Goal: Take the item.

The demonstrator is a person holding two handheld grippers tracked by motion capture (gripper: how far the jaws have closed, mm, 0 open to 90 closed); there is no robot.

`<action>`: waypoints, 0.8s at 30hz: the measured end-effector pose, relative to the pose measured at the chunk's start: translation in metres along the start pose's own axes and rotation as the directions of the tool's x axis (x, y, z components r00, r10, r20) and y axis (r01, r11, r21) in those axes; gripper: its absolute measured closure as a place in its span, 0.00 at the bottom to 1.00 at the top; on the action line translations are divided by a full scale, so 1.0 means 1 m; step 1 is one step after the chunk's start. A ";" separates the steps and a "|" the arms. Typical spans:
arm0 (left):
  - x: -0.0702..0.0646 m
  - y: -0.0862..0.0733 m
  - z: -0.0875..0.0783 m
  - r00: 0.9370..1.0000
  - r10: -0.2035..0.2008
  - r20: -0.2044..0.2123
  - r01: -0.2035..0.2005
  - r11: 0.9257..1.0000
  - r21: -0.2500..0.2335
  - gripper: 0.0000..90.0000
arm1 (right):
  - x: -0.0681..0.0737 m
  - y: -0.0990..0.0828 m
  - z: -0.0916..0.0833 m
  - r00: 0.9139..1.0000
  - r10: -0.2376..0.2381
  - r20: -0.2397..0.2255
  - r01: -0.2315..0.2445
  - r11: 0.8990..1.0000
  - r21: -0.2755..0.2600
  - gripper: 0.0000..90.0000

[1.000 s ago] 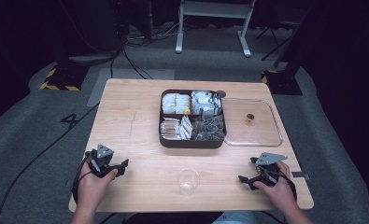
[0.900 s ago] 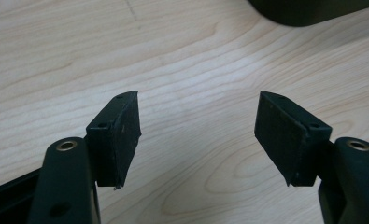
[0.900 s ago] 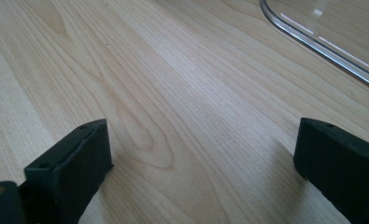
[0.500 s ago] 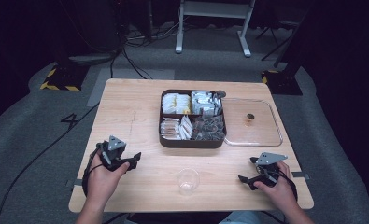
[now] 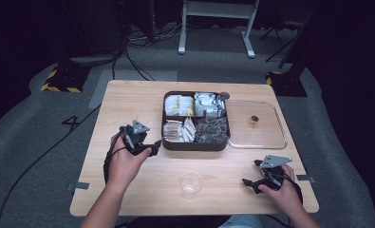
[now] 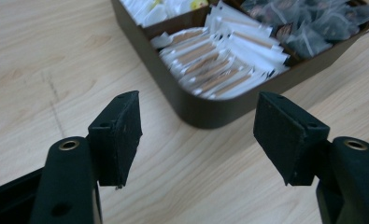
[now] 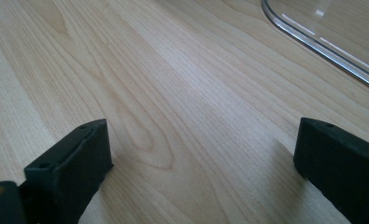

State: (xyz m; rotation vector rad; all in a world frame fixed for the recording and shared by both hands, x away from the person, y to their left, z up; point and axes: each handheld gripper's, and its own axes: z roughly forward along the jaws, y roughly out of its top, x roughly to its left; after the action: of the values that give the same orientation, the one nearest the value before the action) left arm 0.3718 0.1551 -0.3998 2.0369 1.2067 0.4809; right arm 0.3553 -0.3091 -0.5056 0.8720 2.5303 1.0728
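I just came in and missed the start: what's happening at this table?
A person holds a gripper in each hand over a wooden table. The left gripper, jaws open and empty, sits close to the brown compartment box of packets, facing its white sachets. The right gripper, also open and empty, rests near the table's front edge. A clear cup and clear lid lie untouched.

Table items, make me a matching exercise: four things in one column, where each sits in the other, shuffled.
Things:
1. cup
2. box
3. lid
4. left hand-held gripper

Places:
A. table centre, four compartments of packets
B. right of the box, flat on the table
C. near table edge, between the hands
D. just left of the box, jaws open

Pairs: 1-C, 2-A, 3-B, 4-D
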 end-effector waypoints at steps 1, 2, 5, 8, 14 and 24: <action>-0.004 0.010 0.005 1.000 0.011 0.004 -0.011 1.000 -0.001 0.36 | 0.000 0.000 0.000 1.000 -0.001 0.000 0.001 1.000 0.001 0.05; -0.004 0.010 0.005 1.000 0.011 0.004 -0.011 1.000 -0.001 0.36 | 0.000 0.000 0.000 1.000 -0.001 0.000 0.001 1.000 0.000 0.05; -0.009 0.025 0.013 1.000 0.028 0.011 -0.028 1.000 -0.006 0.36 | 0.001 0.000 0.000 1.000 -0.001 0.005 0.001 1.000 -0.001 0.05; -0.011 0.038 0.023 0.999 0.025 0.022 -0.025 0.999 -0.021 0.36 | 0.001 0.000 0.000 1.000 -0.002 0.004 0.002 1.000 -0.001 0.06; -0.014 0.063 0.042 0.999 0.027 0.026 -0.026 0.999 -0.027 0.37 | 0.001 0.000 0.000 1.000 0.001 0.002 -0.001 1.000 -0.002 0.06; -0.006 0.093 0.077 0.999 -0.016 0.041 0.018 0.998 -0.054 0.36 | 0.001 0.000 0.000 1.000 0.003 0.001 -0.003 1.000 -0.001 0.06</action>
State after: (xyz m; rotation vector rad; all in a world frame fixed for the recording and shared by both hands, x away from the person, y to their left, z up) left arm 0.4729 0.0915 -0.3839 1.9798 1.1734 0.4576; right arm 0.3545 -0.3091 -0.5054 0.8756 2.5281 1.0736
